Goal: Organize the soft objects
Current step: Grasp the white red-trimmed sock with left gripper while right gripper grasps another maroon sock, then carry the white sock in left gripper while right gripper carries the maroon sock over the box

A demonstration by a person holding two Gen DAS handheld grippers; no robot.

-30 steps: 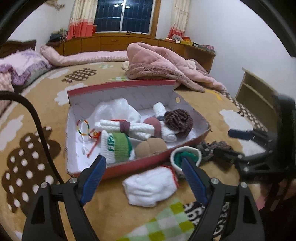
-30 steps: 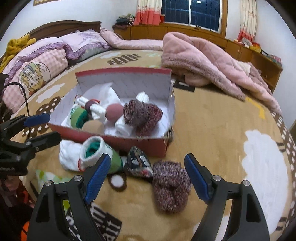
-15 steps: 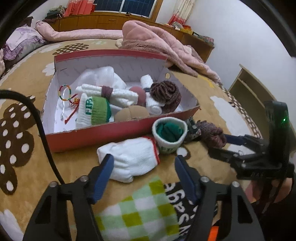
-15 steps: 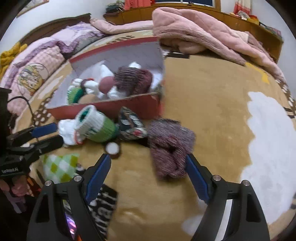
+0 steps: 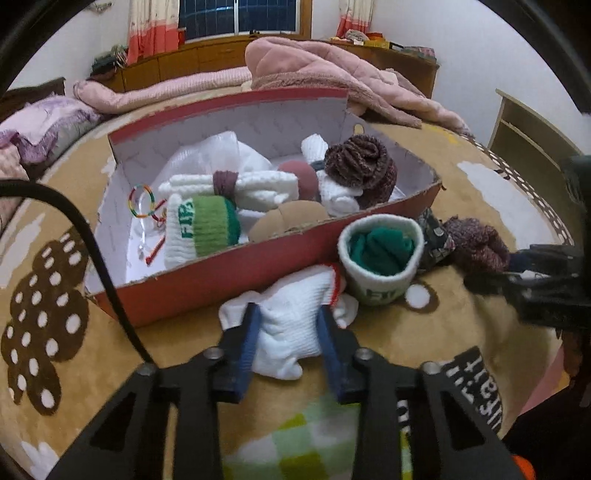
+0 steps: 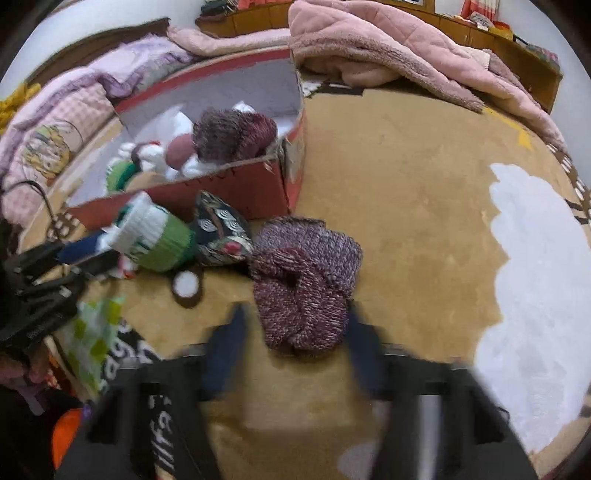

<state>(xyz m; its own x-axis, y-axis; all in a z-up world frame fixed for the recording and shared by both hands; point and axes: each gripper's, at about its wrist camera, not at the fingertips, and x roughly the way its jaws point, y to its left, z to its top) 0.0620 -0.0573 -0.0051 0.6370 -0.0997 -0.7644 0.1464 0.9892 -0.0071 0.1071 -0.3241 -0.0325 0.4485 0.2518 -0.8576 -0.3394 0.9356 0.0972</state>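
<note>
On a tan bedspread, a red box holds rolled socks. In front of it, the left gripper pinches a white sock bundle between its blue fingers. Farther right, the right gripper is blurred, its fingers spread open on either side of a maroon knit bundle.

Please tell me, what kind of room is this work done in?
Most likely a bedroom. The work is on a bed cover, with pillows by a wooden headboard, a pink blanket and a curtained window behind.
</note>
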